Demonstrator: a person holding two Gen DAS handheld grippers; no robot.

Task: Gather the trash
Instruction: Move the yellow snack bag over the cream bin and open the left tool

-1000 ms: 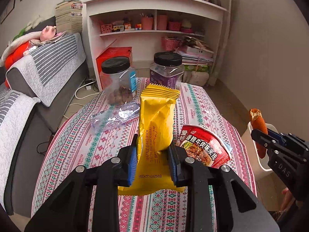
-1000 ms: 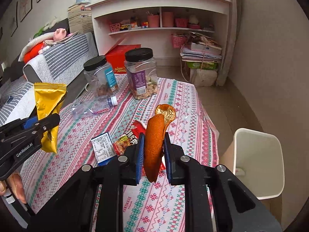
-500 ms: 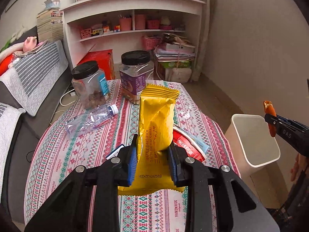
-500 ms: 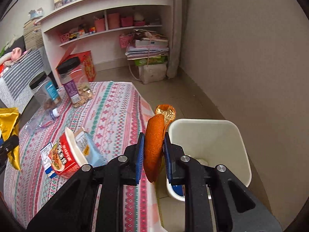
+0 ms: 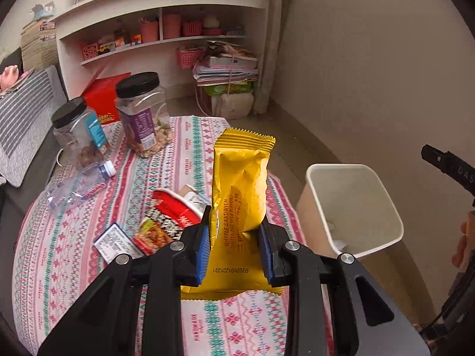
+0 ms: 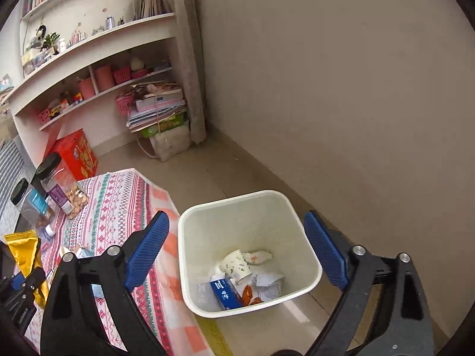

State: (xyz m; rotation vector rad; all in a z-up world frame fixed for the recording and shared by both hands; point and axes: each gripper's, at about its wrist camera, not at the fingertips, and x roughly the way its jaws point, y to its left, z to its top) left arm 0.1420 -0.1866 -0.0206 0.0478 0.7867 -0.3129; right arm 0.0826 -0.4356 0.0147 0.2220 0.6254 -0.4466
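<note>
My left gripper is shut on a tall yellow wafer packet, held upright over the table's right side, left of the white bin. My right gripper hangs above the bin; its jaws are opening wide with nothing between them. Inside the bin lie a paper cup, a blue carton, crumpled paper and an orange wrapper. The right wrist view also shows the yellow packet at the lower left.
On the patterned tablecloth lie a red noodle cup, a white label card, a crushed plastic bottle and two black-lidded jars. A plain wall runs close behind the bin. Shelves stand at the back.
The right gripper swung from the table to above the bin and opened; the orange wrapper left its jaws. The left gripper carried the yellow packet rightward, closer to the bin.
</note>
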